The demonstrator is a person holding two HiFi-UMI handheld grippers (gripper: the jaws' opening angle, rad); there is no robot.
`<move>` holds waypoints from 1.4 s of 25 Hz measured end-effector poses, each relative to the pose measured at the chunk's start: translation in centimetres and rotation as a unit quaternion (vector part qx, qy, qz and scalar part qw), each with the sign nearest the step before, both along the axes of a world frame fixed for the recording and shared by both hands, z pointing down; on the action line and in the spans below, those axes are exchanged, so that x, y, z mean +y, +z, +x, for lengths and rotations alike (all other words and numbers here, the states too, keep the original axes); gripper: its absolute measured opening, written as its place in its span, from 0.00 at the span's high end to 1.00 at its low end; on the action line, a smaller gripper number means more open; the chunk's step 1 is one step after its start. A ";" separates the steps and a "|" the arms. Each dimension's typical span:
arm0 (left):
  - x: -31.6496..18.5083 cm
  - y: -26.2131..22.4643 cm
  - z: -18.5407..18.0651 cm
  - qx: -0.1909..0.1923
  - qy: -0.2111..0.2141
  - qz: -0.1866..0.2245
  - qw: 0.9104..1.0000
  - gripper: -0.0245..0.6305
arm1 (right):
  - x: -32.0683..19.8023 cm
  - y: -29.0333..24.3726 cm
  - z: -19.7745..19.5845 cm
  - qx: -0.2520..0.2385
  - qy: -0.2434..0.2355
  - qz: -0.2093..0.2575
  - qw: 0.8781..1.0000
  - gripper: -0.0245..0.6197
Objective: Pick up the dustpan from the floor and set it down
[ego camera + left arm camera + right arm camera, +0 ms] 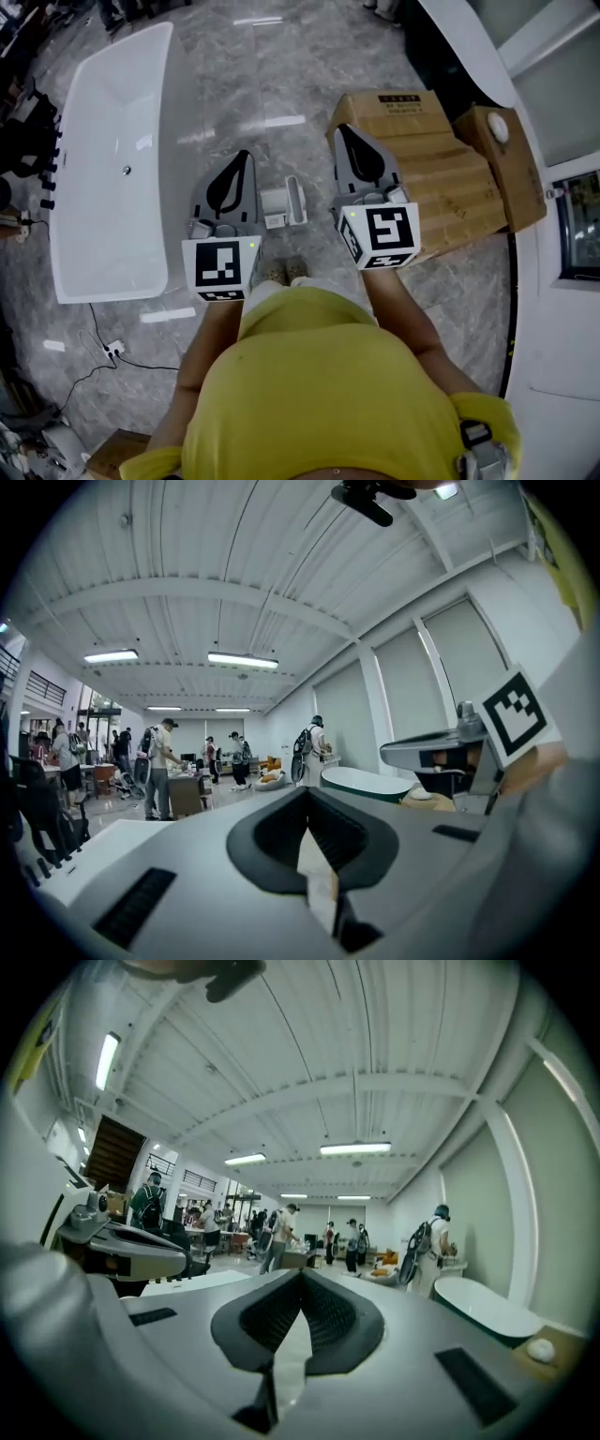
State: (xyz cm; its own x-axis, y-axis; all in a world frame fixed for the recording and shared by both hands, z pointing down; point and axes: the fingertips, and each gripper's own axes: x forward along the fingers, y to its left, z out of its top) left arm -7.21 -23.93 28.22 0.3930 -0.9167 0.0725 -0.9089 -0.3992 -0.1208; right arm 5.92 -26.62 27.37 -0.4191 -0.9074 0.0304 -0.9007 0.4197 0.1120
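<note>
The dustpan, small and white-grey, lies on the marble floor between my two grippers and below them. Neither gripper touches it. My left gripper is held level, to the left of the dustpan, with its jaws together and nothing between them. My right gripper is level too, over the edge of the cardboard boxes, shut and empty. In the left gripper view the left gripper points out into the hall, its jaws meeting at the tip. In the right gripper view the right gripper does the same. The dustpan is in neither gripper view.
A long white bathtub stands on the floor at the left. Stacked cardboard boxes stand at the right beside a curved white wall. A cable and a power strip lie near the tub. Several people stand far off in the hall.
</note>
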 end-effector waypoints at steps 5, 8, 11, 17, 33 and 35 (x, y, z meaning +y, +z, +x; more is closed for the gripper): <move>0.2 -4.5 -0.7 0.003 -0.026 0.042 0.999 0.96 | 1.4 -4.9 0.3 -0.009 0.004 0.066 0.998 0.95; 0.1 -6.1 -0.9 0.003 -0.037 0.051 0.998 0.96 | 1.8 -6.6 0.5 -0.010 0.006 0.084 0.996 0.95; 0.0 -7.1 -0.6 0.001 -0.039 0.061 0.997 0.96 | 1.8 -7.0 0.8 -0.014 0.004 0.086 0.996 0.95; -0.1 -5.8 -0.3 -0.001 -0.042 0.042 0.998 0.96 | 1.2 -4.6 0.8 -0.027 -0.003 0.050 0.998 0.95; -0.2 -3.8 1.3 -0.001 -0.046 0.023 0.999 0.96 | 0.5 -2.7 2.5 -0.021 -0.014 0.036 0.999 0.95; -0.2 -3.5 1.5 -0.001 -0.049 0.026 0.998 0.96 | 0.5 -2.3 2.8 -0.022 -0.015 0.036 0.999 0.95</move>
